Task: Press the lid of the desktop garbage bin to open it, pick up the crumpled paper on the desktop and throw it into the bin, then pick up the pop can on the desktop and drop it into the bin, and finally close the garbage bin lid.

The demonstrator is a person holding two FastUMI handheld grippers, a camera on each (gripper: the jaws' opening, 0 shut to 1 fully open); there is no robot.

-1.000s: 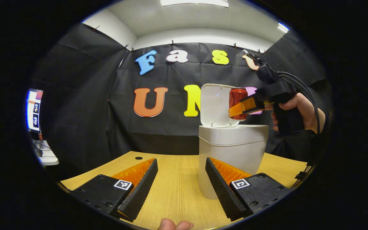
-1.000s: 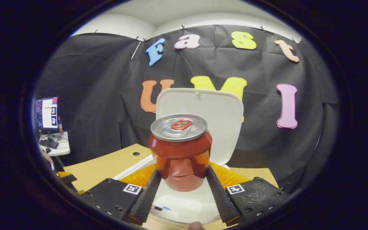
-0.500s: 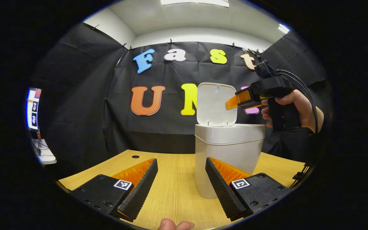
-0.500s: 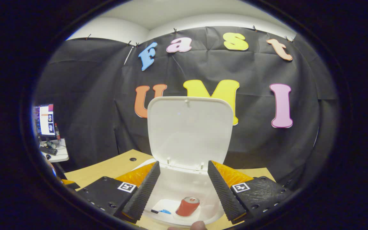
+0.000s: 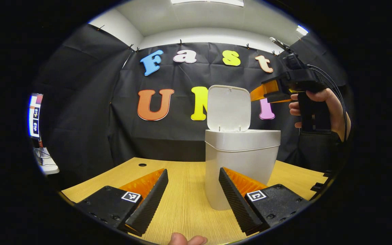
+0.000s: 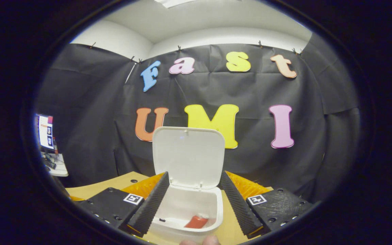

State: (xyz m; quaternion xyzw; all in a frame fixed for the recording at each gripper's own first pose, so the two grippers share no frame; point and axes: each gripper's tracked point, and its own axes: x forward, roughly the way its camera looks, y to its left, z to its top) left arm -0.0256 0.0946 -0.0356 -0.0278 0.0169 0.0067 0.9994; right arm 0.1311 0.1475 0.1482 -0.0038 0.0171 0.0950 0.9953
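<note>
A black cloth wall closed the booth, and a wooden desk (image 5: 182, 200) stood before it with the white bin (image 5: 242, 163) upon it. The lid (image 5: 229, 108) stood upright on its hinge at the far rim, its inner face turned towards both cameras.

The left gripper (image 5: 191, 199) hung low over the desk, near the bin's side, its jaws spread and holding nothing. The right gripper (image 6: 192, 200) was above and just in front of the bin's mouth; in the left gripper view it (image 5: 267, 92) sat high beside the lid's top edge, held by a hand (image 5: 322, 109). Its jaws were spread too, and empty.

The can (image 6: 197, 222) lay inside the bin, on the bottom, tipped onto its side. Its long axis seemed to run from the near left to the far right, the silver top towards the back wall, though it was small and partly cut off by the rim. The paper could not be made out for certain; a dark fleck (image 6: 162, 220) lay on the bottom beside the can.

So both drops looked done, and the step in hand was the last one: closing the lid. That would call for a gripper to reach over the lid's top edge and push it forward and down until it latched.
</note>
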